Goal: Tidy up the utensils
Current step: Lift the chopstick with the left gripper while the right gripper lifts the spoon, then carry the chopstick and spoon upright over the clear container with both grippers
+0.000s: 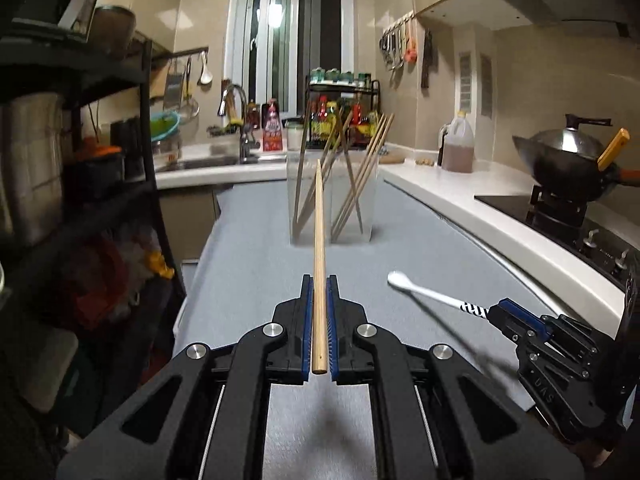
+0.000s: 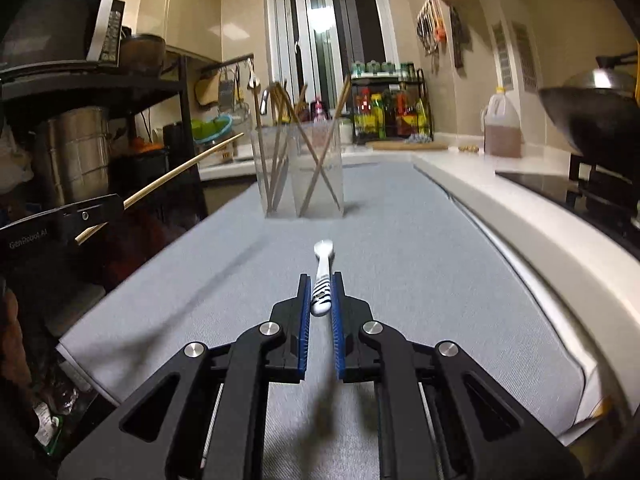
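Note:
My left gripper (image 1: 319,280) is shut on a wooden chopstick (image 1: 319,240) that points forward above the grey mat (image 1: 248,272). My right gripper (image 2: 320,278) is shut on the striped handle of a white spoon (image 2: 323,264), its bowl held out ahead. A clear two-part holder (image 1: 332,200) with several chopsticks stands upright at the far end of the mat, ahead of both grippers. In the left wrist view the right gripper (image 1: 494,312) holds the spoon (image 1: 416,290) low at the right. In the right wrist view the left gripper (image 2: 116,206) carries the chopstick (image 2: 180,174) at the left.
A black shelf rack (image 1: 80,160) with pots stands left of the mat. A white counter (image 1: 480,208) runs along the right with an oil jug (image 1: 458,144), a stove and a wok (image 1: 568,160). A sink (image 1: 192,162) and a bottle rack (image 1: 344,116) lie behind the holder.

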